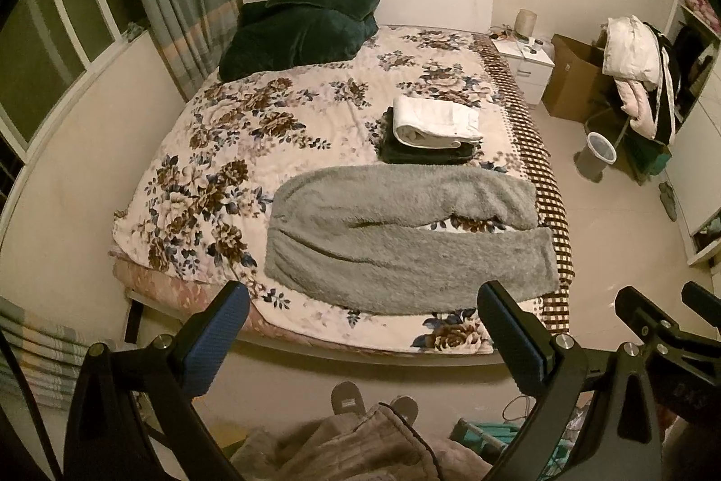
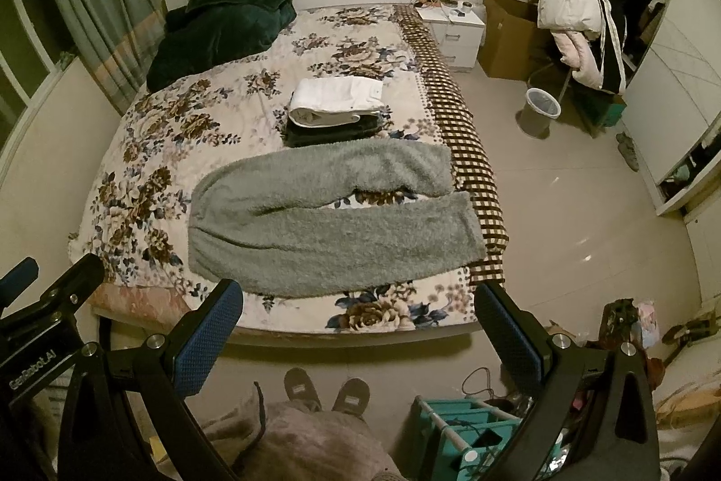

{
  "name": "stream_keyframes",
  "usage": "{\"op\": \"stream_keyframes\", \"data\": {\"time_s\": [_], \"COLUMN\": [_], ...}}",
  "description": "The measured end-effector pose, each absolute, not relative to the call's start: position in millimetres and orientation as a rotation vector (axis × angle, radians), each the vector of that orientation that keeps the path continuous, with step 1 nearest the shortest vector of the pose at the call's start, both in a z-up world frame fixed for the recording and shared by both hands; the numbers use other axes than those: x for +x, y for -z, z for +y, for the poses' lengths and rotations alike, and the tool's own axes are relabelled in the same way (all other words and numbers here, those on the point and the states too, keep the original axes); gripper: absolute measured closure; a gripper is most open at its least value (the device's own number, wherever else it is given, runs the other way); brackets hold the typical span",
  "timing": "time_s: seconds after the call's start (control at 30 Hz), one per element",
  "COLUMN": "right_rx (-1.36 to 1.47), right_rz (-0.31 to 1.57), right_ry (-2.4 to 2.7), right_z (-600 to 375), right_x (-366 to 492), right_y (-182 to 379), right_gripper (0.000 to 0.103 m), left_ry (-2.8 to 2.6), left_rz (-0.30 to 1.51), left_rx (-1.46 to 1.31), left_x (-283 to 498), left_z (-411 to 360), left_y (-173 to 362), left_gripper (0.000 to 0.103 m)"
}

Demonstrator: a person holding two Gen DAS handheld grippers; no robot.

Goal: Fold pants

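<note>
Both grippers, left gripper [image 1: 360,327] and right gripper [image 2: 356,323], are hanging wide apart, holding nothing, while gray pants [image 1: 405,237] are lying sideways just ahead on the bed [image 1: 216,147].

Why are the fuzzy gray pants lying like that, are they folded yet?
Not yet. The gray pants lie spread flat on the bed, both legs side by side with a gap between them.

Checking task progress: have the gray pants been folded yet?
No. The gray pants lie spread flat on the bed, both legs side by side.
</note>
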State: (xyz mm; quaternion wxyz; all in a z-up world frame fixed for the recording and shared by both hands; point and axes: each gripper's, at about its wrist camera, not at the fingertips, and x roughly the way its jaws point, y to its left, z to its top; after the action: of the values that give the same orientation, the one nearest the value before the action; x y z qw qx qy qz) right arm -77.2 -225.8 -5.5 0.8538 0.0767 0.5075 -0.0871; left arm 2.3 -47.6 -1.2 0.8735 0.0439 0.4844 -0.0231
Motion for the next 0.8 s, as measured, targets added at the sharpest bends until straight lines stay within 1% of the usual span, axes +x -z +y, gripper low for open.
{"op": "stream_keyframes", "data": {"time_s": [0.23,0.5,0.73,0.8], "right_rx": [0.15,0.135,0.142,0.106], "right_rz": [1.05,1.077,1.137,1.178], "right_ry": [0.235,0.317,0.357,0.375], "right_z": [-251.9,-280.7,-300.0,-306.6], "right_x": [-21.4,105.8,251.9,301.6], "right_y": [40.4,104.4,194.3,233.1], "right_gripper": [0.0,0.0,0.0,0.0], "left_ry": [-0.01,-0.018,0.026,0.036], "left_rz": [0.985,1.062,1.142,1.154], "left_rx": [0.095,0.135,0.177,0.21], "left_x": [44.8,157.2,287.8,326.6], "left_z": [-55.4,-60.9,-72.0,-79.2], "left_y": [37.2,101.4,179.6,209.6], "left_gripper": [0.0,0.0,0.0,0.0]}}
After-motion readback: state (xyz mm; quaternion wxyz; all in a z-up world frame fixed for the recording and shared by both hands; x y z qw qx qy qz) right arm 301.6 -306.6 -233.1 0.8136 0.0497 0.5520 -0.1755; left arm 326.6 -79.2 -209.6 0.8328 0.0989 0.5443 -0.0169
